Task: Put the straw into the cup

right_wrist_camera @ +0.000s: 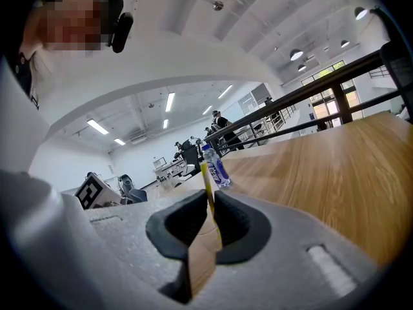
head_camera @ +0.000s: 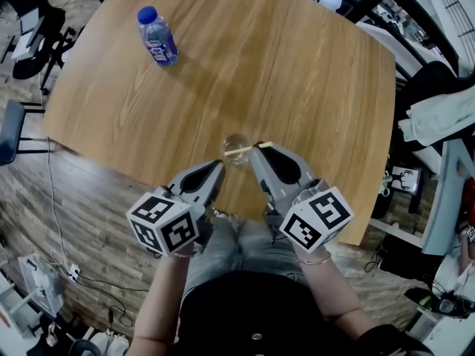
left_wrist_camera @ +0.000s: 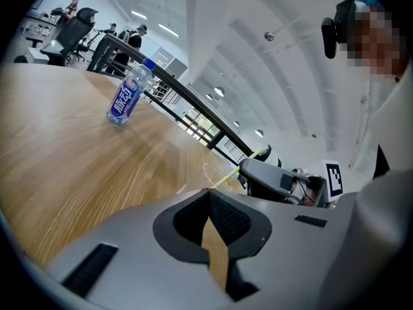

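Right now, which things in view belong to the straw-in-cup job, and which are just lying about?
Job:
- straw, pinched in the right gripper
- clear cup
- left gripper, tips near the cup

Lying about:
- water bottle, upright at the far left of the table

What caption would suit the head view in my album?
The right hand-held gripper holds a straw at the cup on a wooden table, with a bottle farther off.
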The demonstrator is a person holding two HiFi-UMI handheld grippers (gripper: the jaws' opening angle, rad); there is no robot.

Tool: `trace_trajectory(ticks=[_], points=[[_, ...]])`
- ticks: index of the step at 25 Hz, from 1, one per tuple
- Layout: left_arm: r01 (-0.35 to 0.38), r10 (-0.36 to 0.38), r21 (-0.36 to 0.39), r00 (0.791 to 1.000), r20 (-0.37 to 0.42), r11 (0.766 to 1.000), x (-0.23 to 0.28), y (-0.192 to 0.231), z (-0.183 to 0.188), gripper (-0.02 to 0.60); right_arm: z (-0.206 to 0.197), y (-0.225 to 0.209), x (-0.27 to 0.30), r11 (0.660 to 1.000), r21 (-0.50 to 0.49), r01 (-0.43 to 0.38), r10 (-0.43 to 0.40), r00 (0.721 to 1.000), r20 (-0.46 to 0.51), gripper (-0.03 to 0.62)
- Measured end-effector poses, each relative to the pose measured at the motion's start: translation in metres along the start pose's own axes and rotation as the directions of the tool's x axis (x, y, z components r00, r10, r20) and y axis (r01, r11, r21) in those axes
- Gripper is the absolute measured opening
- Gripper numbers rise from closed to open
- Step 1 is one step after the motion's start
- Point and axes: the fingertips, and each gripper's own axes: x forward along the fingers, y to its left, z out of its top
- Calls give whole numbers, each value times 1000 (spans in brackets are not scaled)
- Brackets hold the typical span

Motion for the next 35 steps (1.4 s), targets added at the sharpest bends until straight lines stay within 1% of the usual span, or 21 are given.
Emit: trace_trajectory(ticks=[7,13,15,19,22,26,30,35], points=[[-17,17,-12,1000,12,1000,-5,4,-1,18,-4,-3,1,1000,-1,1,-1,1000,-13,32],[-16,16,-15,1000,16,1000,-7,1,-2,18,-8,-4,2,1000,0,6,-6,999,-32,34],[-15,15,-14,1000,20,1000,-7,0,-1,18,-10,-5,2,1000,0,11,-11,999,-42,55],[-16,16,-13,999,27,1000,-9,-2,1,17,-10,-8,1,1000,-3,27,-27,999,-43,64],[-21,21,-10,999,37,1000,-13,-3,3,17,-9,-11,-1,999,-9,43,-43,998,-45,99],[-31,30,7,997,64,1000,-19,-6,9,17,0,-15,-7,998,-16,64,-65,998,-14,166],[-29,24,47,994,107,998,-26,-15,18,18,17,-12,-19,997,-33,66,-65,997,37,183],[-36,21,92,988,151,995,-38,-28,29,18,41,1,-33,997,-61,49,-43,994,100,184]])
